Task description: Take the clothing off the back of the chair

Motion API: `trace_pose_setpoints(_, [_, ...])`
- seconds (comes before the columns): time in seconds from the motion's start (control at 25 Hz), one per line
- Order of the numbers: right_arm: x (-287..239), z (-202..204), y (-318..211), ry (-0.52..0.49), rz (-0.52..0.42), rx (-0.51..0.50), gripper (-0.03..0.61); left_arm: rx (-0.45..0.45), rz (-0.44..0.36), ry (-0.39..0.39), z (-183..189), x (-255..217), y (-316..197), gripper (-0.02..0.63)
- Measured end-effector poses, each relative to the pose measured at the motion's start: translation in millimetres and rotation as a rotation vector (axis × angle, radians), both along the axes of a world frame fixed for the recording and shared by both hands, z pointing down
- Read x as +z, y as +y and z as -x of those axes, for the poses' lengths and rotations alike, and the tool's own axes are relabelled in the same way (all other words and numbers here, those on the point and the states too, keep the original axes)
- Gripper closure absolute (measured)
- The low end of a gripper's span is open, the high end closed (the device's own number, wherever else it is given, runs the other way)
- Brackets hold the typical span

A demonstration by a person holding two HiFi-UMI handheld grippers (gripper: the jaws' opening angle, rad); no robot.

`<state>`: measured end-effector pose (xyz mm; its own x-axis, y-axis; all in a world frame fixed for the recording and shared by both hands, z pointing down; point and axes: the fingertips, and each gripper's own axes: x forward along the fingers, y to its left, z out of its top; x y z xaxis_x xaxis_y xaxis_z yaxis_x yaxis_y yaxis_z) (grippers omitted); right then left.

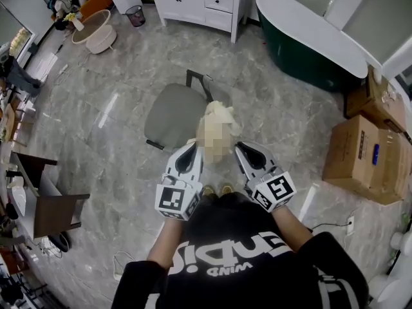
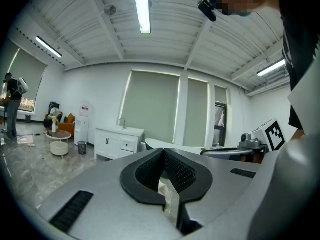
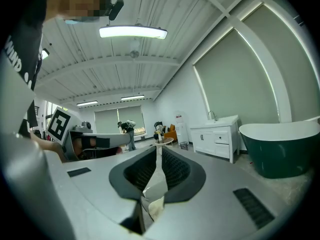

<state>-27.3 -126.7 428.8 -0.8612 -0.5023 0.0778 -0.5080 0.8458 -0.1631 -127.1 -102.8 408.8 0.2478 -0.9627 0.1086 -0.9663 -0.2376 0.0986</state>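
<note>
Marble floor [image 1: 96, 121] lies under the chair [image 1: 168, 111]; left gripper [image 1: 192, 146] and right gripper [image 1: 241, 149] each clamp the cream clothing [image 1: 219, 112] tightly, to lift it clear

Bright ceiling tube light [image 2: 142, 9], fisheye-warped edges, imgs sharp.

Two tools [image 1: 193, 147] [image 1: 240, 147], one garment [image 1: 221, 113], one chair [image 1: 171, 116] — two cardboard boxes [image 1: 360, 150] [image 1: 378, 103], one bathtub [image 1: 309, 37].

The clothing [image 1: 219, 113] hangs between the left gripper [image 1: 191, 147] and the right gripper [image 1: 242, 148], just right of the chair [image 1: 172, 116] seat. Behind the chair stands a vanity cabinet [image 1: 201, 2], with a bathtub [image 1: 309, 40] to its right. Cardboard boxes [image 1: 367, 153] sit at far right.
</note>
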Motion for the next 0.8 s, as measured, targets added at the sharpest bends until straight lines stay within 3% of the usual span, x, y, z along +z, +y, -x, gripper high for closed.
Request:
trace_pose_setpoints(0.12, [-4,6,-4,-0.009,-0.017,-0.007,0.542,0.018,-0.003,0.005,3,2,-7,0.600])
trace_pose_setpoints(0.2, [-4,9,-5,-0.012,-0.019,-0.015,0.439,0.025,0.001,0.008,3,5,-9,0.600])
trace_pose_setpoints(0.36, [-3,16,-1,0.003,-0.037,-0.046,0.316,0.042,0.000,0.009,4,5,-13,0.600])
trace_pose_setpoints(0.8, [15,20,-12,0.052,-0.017,-0.052,0.299,0.061,0.007,0.003,6,6,-22,0.600])
